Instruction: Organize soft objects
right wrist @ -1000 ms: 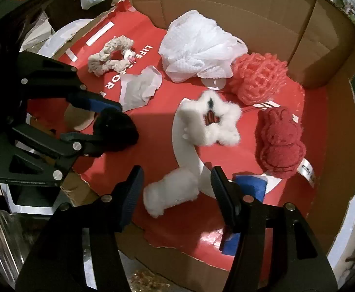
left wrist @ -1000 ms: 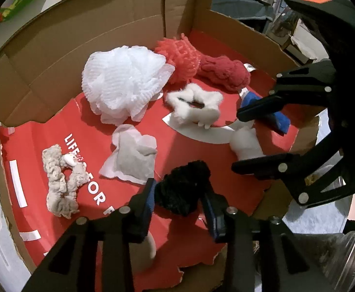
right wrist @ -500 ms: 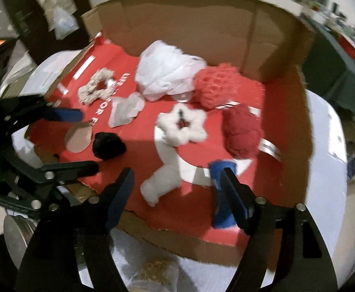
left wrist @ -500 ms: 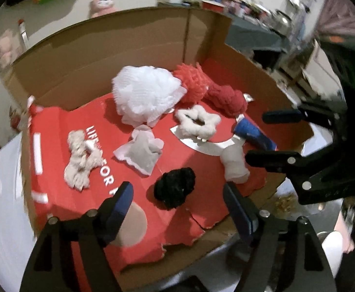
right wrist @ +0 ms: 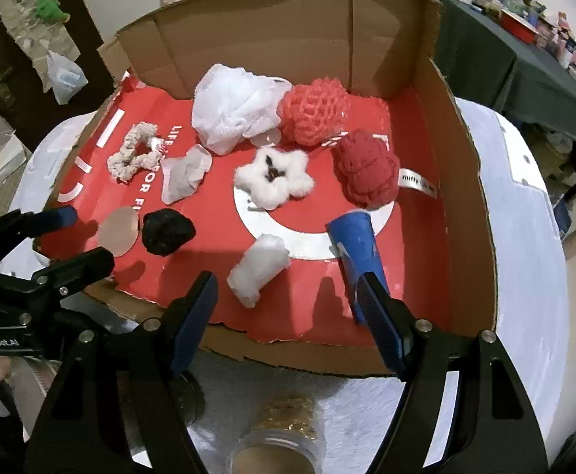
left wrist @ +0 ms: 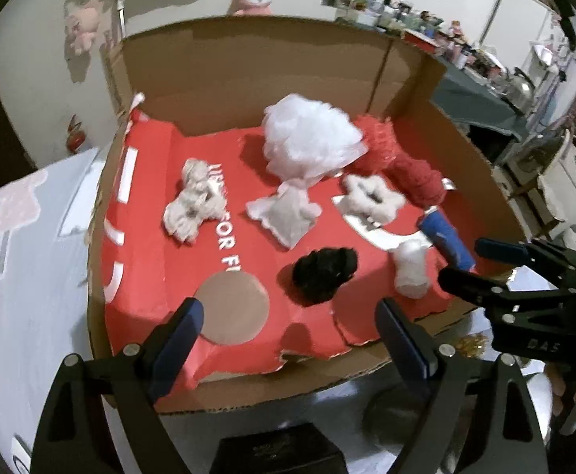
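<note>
Both tools are spread wide and carry nothing: the left tool hangs over the near edge of the cardboard box, and the right tool hangs beside it over the same edge, neither touching any item.

Every soft thing visible lies inside the box on its red liner. At the back, the white mesh pouf touches the red knitted ball. A darker red yarn toy with a label sits just right of them. In the middle lie the white fluffy star and a crumpled white cloth; the beige scrunchie is toward the left. Nearest the front are the black pom-pom, a white cotton roll and a blue roll, each apart from its neighbours.

Judging by this layout, the gathering looks largely done, since no soft item shows on the counter outside the box. What may remain is tidying: the items are loosely scattered, not grouped by colour or kind, if that is wanted. The black pom-pom and white cotton roll sit closest to the tools.
</note>
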Tool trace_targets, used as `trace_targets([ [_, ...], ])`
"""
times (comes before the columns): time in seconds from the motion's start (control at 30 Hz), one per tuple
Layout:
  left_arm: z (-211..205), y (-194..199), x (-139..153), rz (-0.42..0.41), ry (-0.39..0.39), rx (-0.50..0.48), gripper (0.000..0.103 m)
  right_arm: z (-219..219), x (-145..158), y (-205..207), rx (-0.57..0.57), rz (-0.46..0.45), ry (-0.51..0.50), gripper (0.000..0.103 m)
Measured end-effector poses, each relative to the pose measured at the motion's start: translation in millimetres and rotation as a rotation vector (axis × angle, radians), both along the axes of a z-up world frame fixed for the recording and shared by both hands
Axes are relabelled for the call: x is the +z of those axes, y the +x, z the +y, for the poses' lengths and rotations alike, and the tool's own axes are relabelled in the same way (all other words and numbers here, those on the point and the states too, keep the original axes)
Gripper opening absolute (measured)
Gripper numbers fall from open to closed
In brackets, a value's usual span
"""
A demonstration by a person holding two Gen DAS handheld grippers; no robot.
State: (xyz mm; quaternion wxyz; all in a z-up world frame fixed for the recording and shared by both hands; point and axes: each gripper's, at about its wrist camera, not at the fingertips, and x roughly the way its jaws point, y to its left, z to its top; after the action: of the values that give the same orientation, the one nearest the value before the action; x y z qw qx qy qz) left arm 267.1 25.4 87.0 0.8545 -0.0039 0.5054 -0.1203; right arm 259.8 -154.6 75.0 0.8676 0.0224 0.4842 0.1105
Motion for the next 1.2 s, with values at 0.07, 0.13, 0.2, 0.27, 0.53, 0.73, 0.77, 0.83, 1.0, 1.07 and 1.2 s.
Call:
trace_targets([
  [0.07, 1.8, -0.1, -4.9, 0.012, 0.007, 0.018, 0.090, 1.0, -1.9, -1.1, -0.005, -0.002, -0.004, 0.072],
  [0.13, 2.9, -0.9, -8.3, 0.013, 0.017, 0.029, 0.090, 1.8, -3.2, -2.2, -0.009, -0.006, -0.010, 0.072],
  [0.2, 3.1, -2.0, -10.6, 0.019, 0.021, 0.031, 0.091, 2.8, -4.9, -2.5, -0.012, -0.009, -0.011, 0.072],
  [0.27, 2.6, -2.6, -13.3, 0.024, 0.025, 0.036, 0.091, 3.3, -7.2, -2.5, -0.020, -0.012, -0.020, 0.072],
  [0.53, 2.1, -3.5, -22.5, 0.021, 0.057, 0.038, 0.092, 2.9, -13.6, -5.0, -0.029, -0.018, -0.023, 0.072],
  [0.73, 3.3, -3.3, -22.0, 0.016, 0.056, 0.048, 0.093, 3.7, -14.4, -4.7, -0.025, -0.018, -0.026, 0.072],
  [0.77, 3.3, -3.3, -22.0, 0.016, 0.057, 0.050, 0.093, 3.7, -13.9, -5.0, -0.025, -0.023, -0.029, 0.072],
  [0.83, 3.8, -3.3, -21.6, 0.013, 0.055, 0.057, 0.093, 3.0, -13.4, -5.8, -0.029, -0.031, -0.035, 0.072],
  [1.0, 4.6, -2.8, -21.2, 0.008, 0.056, 0.075, 0.093, -0.1, -14.5, -7.0, -0.035, -0.029, -0.022, 0.072],
  [1.07, 5.4, -3.2, -20.8, 0.003, 0.053, 0.079, 0.093, -0.7, -14.2, -7.8, -0.038, -0.034, -0.022, 0.072],
  [1.2, 5.7, -3.9, -20.4, -0.004, 0.053, 0.085, 0.093, -0.1, -13.3, -10.9, -0.037, -0.054, -0.032, 0.072],
])
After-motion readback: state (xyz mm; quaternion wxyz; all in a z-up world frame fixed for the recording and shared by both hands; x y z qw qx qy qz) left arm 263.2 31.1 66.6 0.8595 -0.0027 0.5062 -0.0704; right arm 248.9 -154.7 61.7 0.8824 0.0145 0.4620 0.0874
